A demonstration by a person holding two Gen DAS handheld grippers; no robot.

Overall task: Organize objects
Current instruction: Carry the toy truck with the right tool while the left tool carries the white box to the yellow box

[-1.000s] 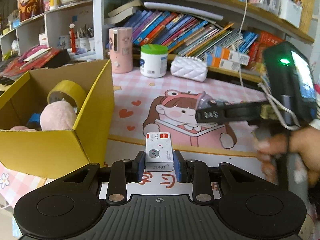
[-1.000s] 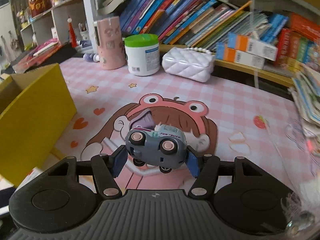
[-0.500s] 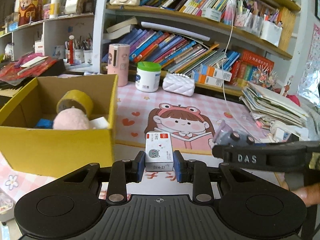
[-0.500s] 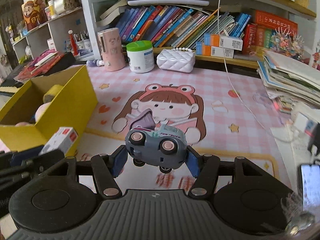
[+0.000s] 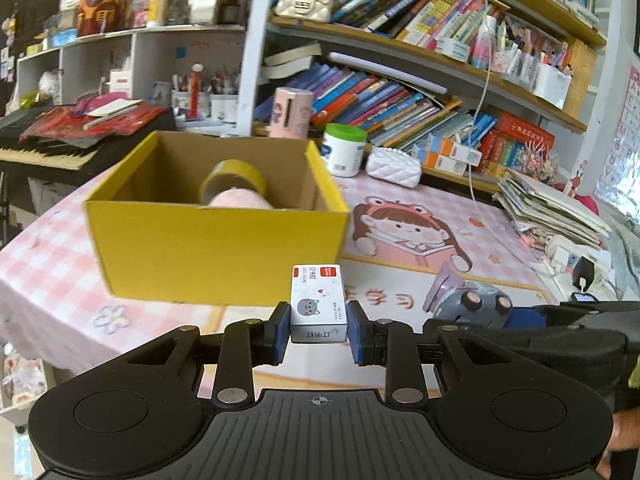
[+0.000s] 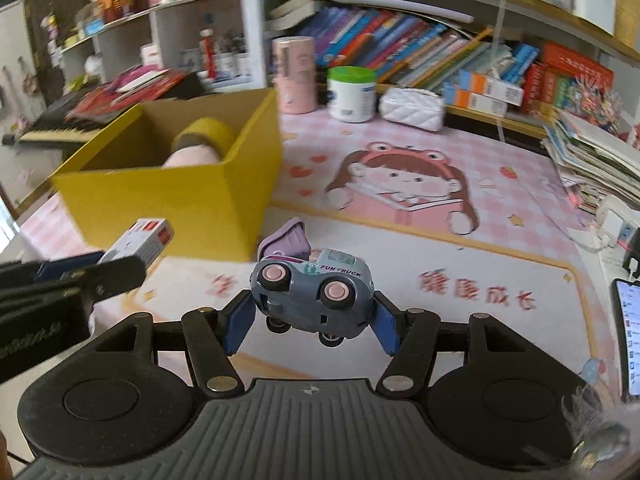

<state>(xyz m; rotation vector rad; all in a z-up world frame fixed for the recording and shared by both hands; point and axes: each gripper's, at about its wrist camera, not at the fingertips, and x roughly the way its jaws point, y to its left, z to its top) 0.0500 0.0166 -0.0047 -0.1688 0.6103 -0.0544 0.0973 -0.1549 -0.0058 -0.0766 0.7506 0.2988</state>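
Two items ride in my tongs at once, both clear of the table and not yet boxed. Nearest the left camera, the left tongs (image 5: pixel 318 327) clamp a small white staple box (image 5: pixel 318 304) by its sides, a cat face on its top. From the right camera, the right tongs (image 6: pixel 312 322) pinch a grey toy truck (image 6: pixel 314 290) front and back, tipped on its side with two pink-hubbed wheels turned up and a lilac flap raised behind.

Just beyond both loads stands one yellow cardboard box (image 5: pixel 216 250), open-topped, on the pink checked table (image 5: pixel 516 240). I count two things showing inside: one roll of yellow tape (image 5: pixel 234 182) leaning on its edge and one pink plush lump (image 5: pixel 240 201) against it; the near wall hides the floor of the box, so I cannot rule out more.

I judge the sorting roughly half done: those two are stowed, these two need carrying over the rim and letting go. Nothing else loose lies on the printed mat between tongs and box.

Farther back along the table edge stand one pink tumbler (image 5: pixel 290 112), one green-lidded tub (image 5: pixel 344 150) and one white quilted purse (image 5: pixel 394 166), with book-crammed shelves behind; whether those three belong to the job I cannot say.
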